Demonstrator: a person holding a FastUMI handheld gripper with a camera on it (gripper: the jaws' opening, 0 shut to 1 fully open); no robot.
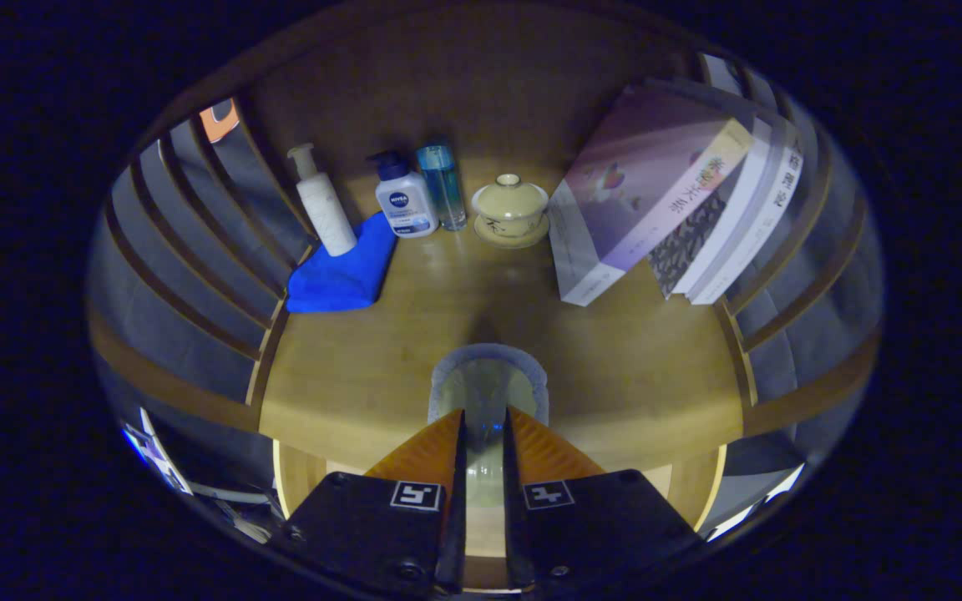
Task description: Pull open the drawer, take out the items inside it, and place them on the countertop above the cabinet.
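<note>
Glass cup [488, 386], clear and upright, is being held over the wooden worktop [631, 367] by the gripper [485, 426], jaws nearly closed on its wall. Likely light, slippery, breakable; a rim pinch is being used.

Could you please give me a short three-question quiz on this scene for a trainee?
1. True or false: the lidded cup stands between the blue bottle and the books.
2. What do the fingers grip? A) a cloth B) the clear cup C) a book
3. Fill in: the white pump bottle stands by the ____ cloth.
Key: 1 true; 2 B; 3 blue.
</note>
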